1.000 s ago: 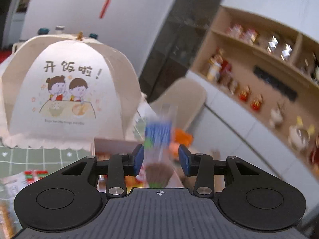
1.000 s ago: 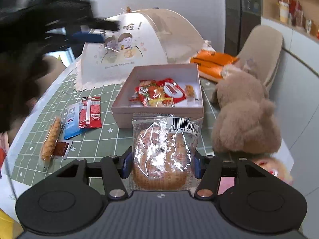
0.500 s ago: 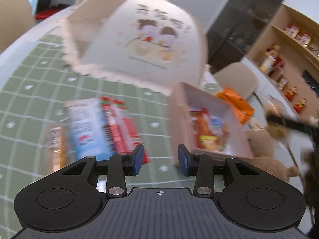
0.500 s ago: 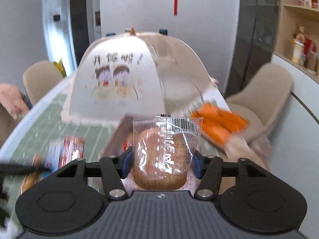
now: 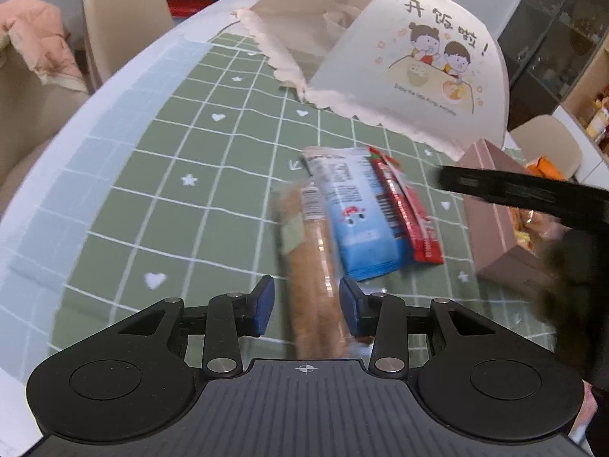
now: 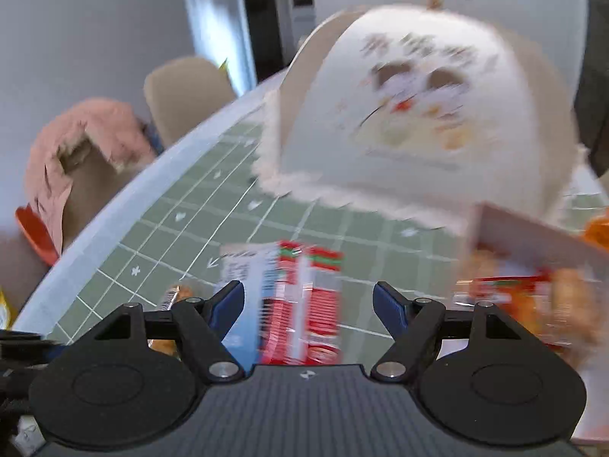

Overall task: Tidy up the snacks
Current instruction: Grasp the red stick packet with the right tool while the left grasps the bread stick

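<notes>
Three loose snacks lie side by side on the green checked counter, at about 9 o'clock of the pink box that already holds several packets. The left claw hangs over the near end of the long clear-wrapped biscuit stick, its blue pads set at a middling gap with the stick seen between them; the right-hand pad is close to the wrapper and the left-hand one stands clear, so nothing is gripped yet. I cannot tell whether the pads have reached counter level. Just beside the stick toward 3 o'clock lies the blue-and-white packet, and past it the red packet, its edge touching the blue one.

The right claw is empty and spread wide, with the red packet and the blue-and-white packet below the gap. That view is smeared, so contact there cannot be judged.

For a clean pick, the left claw should centre so both pads sit evenly either side of the stick. It should close across the narrow width, not along the length. A gentle squeeze is wise, since the biscuit will probably crack. Lifting straight up should keep the blue packet from being dragged along.

The two claws work close together, as the right one shows as a dark bar at 2 o'clock in the left view. Taking the outer snacks first should keep them apart.
</notes>
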{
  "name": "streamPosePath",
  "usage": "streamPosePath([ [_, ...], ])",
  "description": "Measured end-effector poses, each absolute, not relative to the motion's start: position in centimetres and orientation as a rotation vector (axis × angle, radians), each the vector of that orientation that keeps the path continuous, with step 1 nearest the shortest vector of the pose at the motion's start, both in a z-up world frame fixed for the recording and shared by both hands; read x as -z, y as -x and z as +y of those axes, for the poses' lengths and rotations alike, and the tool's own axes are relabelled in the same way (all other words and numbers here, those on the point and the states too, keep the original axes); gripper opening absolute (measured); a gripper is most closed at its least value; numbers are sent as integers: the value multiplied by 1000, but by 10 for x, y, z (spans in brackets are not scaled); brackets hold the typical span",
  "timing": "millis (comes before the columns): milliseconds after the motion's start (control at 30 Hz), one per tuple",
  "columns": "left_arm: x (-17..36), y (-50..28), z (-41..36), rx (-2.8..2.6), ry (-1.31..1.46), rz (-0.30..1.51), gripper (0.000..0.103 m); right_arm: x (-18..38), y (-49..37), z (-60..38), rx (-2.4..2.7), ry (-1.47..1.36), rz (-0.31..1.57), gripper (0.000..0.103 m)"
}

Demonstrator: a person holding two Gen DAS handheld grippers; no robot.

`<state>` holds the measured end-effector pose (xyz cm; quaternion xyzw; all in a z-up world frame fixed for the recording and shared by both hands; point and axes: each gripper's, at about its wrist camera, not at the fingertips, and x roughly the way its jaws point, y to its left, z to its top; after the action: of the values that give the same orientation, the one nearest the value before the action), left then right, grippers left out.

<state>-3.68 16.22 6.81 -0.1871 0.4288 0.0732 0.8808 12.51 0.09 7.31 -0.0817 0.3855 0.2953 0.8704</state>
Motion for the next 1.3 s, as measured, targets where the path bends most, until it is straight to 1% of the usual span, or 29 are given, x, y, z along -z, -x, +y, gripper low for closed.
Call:
streamPosePath([
  [100, -72, 44, 166, -141, 371, 894, 42, -50, -147, 25, -506, 180, 816, 75],
  [200, -72, 49, 173, -119, 388, 893, 42, -35, -163, 21, -513, 94, 913, 75],
  [267, -69, 50, 176, -99, 413, 893, 42, -29, -157, 12, -542, 40, 977, 66],
  [300, -68, 49, 177, -94, 423, 893, 42, -28, -148, 8, -534, 54, 969, 56],
  [333, -66, 47, 178, -93, 427, 893, 42, -28, -135, 5, -537, 90, 959, 51],
  [367, -65, 46, 178, -97, 427, 890, 42, -28, -125, 1, -546, 115, 952, 50],
  [433, -65, 41, 179, -107, 432, 883, 42, -29, -98, -12, -573, 138, 946, 40],
  [500, -68, 35, 178, -101, 434, 868, 42, -33, -74, -26, -585, 163, 952, 38],
  [600, -75, 19, 171, -60, 421, 848, 42, -38, -40, -52, -573, 185, 964, 30],
  [633, -77, 12, 168, -44, 414, 840, 42, -38, -35, -60, -560, 175, 974, 30],
  [767, -81, -31, 154, -30, 359, 820, 42, -38, -16, -93, -497, 119, 1012, 30],
  [867, -70, -69, 152, -69, 371, 828, 42, -36, -3, -110, -464, 103, 1023, 30],
  [967, -53, -99, 148, -131, 312, 858, 42, -42, 11, -125, -463, 96, 1004, 30],
  [1000, -49, -105, 147, -146, 297, 872, 42, -45, 15, -129, -461, 102, 990, 33],
  [1033, -44, -110, 147, -154, 289, 889, 42, -48, 19, -132, -458, 108, 974, 42],
  [1067, -40, -113, 145, -156, 286, 907, 42, -51, 21, -134, -458, 110, 958, 50],
  [1100, -38, -112, 143, -149, 280, 914, 42, -53, 21, -135, -461, 110, 944, 64],
  [1133, -37, -111, 140, -130, 274, 917, 42, -55, 21, -136, -464, 111, 926, 70],
  [1300, -37, -93, 117, 53, 157, 967, 43, -55, 7, -113, -476, 188, 873, 70],
])
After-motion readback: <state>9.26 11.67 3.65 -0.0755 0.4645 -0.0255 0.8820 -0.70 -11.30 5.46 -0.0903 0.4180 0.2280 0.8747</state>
